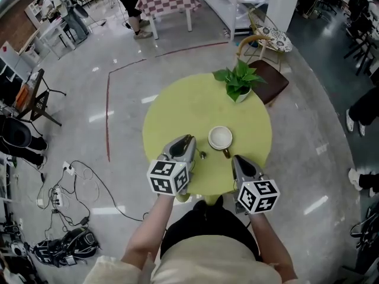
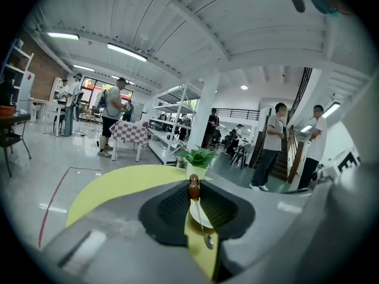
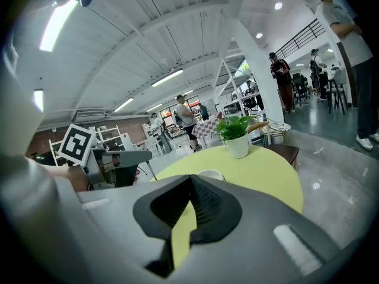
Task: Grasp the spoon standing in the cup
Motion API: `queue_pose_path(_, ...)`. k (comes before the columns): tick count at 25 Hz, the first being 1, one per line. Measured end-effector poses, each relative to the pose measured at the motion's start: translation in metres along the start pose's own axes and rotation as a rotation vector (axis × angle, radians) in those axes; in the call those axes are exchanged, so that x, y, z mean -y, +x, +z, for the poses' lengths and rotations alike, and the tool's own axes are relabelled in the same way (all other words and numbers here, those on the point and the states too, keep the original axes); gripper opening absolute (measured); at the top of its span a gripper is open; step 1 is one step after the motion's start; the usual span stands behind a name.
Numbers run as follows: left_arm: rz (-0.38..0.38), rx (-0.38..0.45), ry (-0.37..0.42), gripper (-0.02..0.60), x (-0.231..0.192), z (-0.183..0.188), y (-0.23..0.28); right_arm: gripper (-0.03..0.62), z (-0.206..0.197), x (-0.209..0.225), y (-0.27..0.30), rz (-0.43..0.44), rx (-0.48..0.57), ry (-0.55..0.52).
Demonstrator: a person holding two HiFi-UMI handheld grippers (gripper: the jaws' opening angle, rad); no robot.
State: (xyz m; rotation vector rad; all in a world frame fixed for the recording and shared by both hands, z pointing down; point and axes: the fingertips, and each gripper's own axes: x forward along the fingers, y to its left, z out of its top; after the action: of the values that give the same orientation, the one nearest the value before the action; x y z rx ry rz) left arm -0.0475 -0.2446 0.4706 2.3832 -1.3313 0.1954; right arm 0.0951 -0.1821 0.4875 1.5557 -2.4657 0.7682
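The left fingers point(image 2: 169, 209) pinch the spoon point(image 2: 193, 188) just below its brown tip. It hangs bowl-down, out of the white cup point(image 1: 220, 138) and just left of it. The right fingers point(image 3: 216, 209) are clenched on nothing, near the cup. Beyond the cup, a plant point(image 1: 238, 81) stands on the desk point(image 1: 177, 105).
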Motion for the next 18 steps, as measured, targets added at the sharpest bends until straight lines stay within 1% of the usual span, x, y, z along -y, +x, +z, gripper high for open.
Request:
queue_pose_path(8,-0.011,-0.020,-0.008,0.054,0.004,-0.013,-0.011,0.002,0.005,-0.006,-0.007,-0.013,0.025,-0.016)
queue_pose_path(15,-0.019,-0.037,-0.016,0.054,0.005,-0.025,-0.020,0.000,0.005,-0.018,-0.012,-0.005,0.033,-0.051)
queue_pose_path(18,-0.021,-0.042,-0.020,0.054,0.005,-0.029,-0.023,0.000,0.004,-0.021,-0.014,-0.016,0.042,-0.060)
